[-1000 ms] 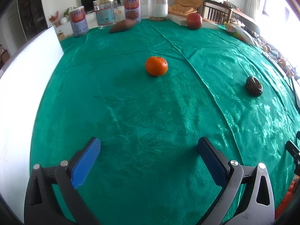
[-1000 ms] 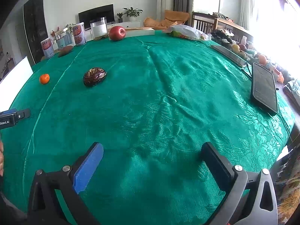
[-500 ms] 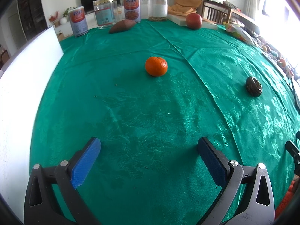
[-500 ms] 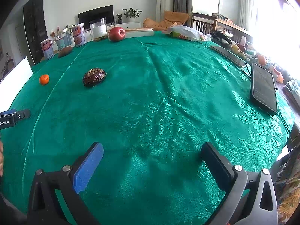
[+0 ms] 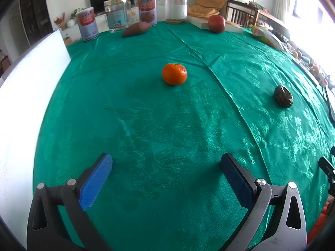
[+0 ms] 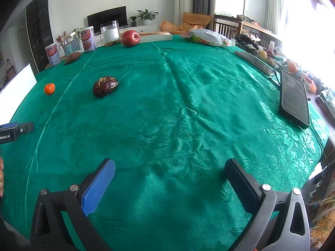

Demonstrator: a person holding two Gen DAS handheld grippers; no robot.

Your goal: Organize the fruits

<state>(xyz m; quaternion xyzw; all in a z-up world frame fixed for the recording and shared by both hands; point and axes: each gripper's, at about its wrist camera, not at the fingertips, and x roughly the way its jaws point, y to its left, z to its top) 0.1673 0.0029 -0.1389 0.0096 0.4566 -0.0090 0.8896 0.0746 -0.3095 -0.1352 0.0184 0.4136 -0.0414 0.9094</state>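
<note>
While both are hovering low over the green desk (image 5: 167,125), left tongs (image 5: 166,165) & right tongs (image 6: 170,170) are gaping wide, gripping nothing. Left view: tangerine (image 5: 174,76) is sitting center frame, dark date-like fruit (image 5: 283,96) mid-right, apple (image 5: 216,23) & sweet potato (image 5: 136,29) along the top. Right view: phone (image 6: 294,98) is lying at right edge.
</note>
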